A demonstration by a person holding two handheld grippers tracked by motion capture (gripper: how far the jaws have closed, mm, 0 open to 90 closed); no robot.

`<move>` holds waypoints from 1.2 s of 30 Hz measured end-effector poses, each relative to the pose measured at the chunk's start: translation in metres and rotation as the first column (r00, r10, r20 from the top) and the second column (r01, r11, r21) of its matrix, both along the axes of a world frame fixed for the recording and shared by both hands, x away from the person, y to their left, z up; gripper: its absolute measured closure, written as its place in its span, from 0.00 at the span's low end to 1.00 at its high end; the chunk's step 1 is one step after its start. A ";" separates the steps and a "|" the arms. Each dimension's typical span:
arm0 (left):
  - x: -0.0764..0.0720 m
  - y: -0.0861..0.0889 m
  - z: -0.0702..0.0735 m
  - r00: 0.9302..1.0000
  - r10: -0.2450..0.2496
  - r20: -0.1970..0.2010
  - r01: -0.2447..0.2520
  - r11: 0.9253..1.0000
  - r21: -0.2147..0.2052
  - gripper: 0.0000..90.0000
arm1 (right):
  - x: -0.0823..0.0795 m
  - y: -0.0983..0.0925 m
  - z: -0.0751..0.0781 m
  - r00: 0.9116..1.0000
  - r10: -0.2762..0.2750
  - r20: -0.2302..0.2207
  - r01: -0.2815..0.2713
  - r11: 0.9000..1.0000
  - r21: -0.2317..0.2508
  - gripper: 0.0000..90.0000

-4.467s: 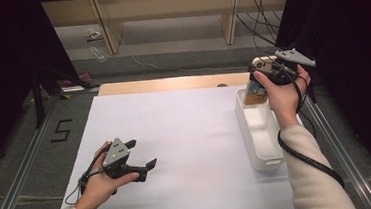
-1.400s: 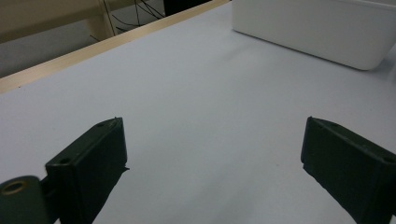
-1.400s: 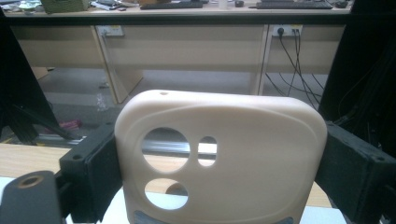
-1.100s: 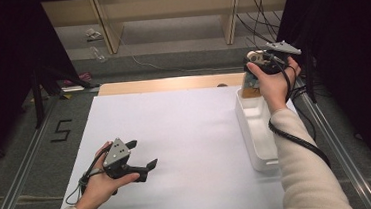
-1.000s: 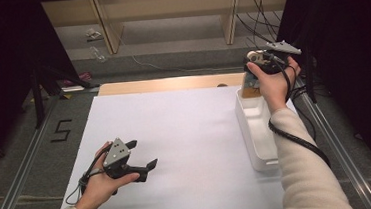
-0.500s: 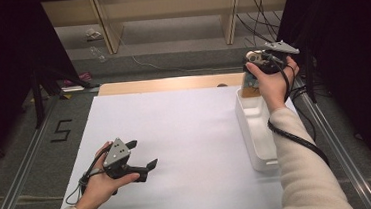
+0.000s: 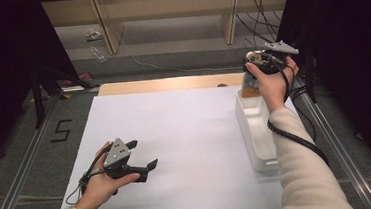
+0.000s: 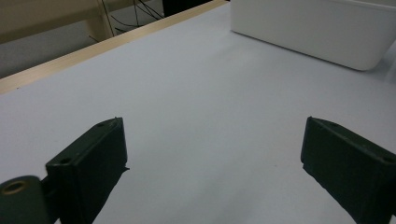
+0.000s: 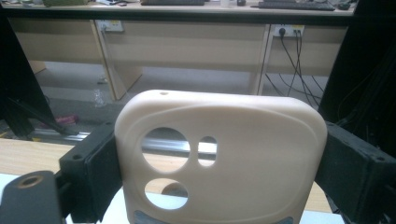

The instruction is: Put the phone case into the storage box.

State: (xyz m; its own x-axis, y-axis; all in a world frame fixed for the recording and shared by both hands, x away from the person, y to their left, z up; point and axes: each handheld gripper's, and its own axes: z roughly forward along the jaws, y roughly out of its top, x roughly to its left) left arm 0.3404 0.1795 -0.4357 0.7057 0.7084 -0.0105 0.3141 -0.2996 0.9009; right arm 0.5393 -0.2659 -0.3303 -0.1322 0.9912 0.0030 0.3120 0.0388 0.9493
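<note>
High view shows a white counter (image 7: pixel 186 134) with a long white tray (image 7: pixel 255 129) lying along its right edge, from the far right corner toward the near edge. The right tool (image 7: pixel 257 71) is raised over the far end of that tray, above the far right corner, and pinches a beige phone case (image 7: pixel 248 82) by its two sides. Right gripper view has the phone case (image 9: pixel 224 158) upright between the black jaws, camera holes toward the lens, both jaws pressed against its edges. Beyond the far edge stand pale desk legs (image 7: pixel 104 20), with loose black cables (image 7: pixel 261 3) hanging on the right. Dark curtains close both sides, and metal rails (image 7: pixel 326 128) run just outside the left and right edges. The left tool (image 7: pixel 140 155) rests near the near left corner, jaws spread with nothing between them. Left gripper view looks across bare counter (image 8: pixel 196 107) toward the tray (image 8: pixel 317 32). The whole middle of the counter lies open between the left tool and the tray
</note>
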 end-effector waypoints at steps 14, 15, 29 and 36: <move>0.000 -0.002 0.000 1.000 -0.008 0.000 0.008 1.000 0.002 0.07 | 0.003 -0.001 -0.004 1.000 -0.011 -0.006 0.011 1.000 -0.010 0.13; -0.001 -0.002 0.000 1.000 -0.008 -0.001 0.008 1.000 0.000 0.07 | 0.003 -0.001 -0.004 1.000 -0.011 -0.005 0.011 1.000 -0.009 0.13; 0.000 -0.001 -0.001 1.000 -0.006 -0.005 0.006 1.000 -0.001 0.07 | 0.008 0.002 -0.009 1.000 -0.014 -0.011 0.014 1.000 -0.017 0.13; 0.000 -0.001 0.000 1.000 -0.007 -0.004 0.007 1.000 0.000 0.07 | 0.011 0.003 -0.013 1.000 -0.014 -0.016 0.014 1.000 -0.021 0.13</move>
State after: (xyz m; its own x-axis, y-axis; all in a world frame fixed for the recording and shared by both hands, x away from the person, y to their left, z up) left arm 0.3399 0.1787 -0.4361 0.7108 0.7033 -0.0136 0.3156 -0.3015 0.8997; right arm 0.5502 -0.2632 -0.3429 -0.1186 0.9928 -0.0153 0.3279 0.0537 0.9432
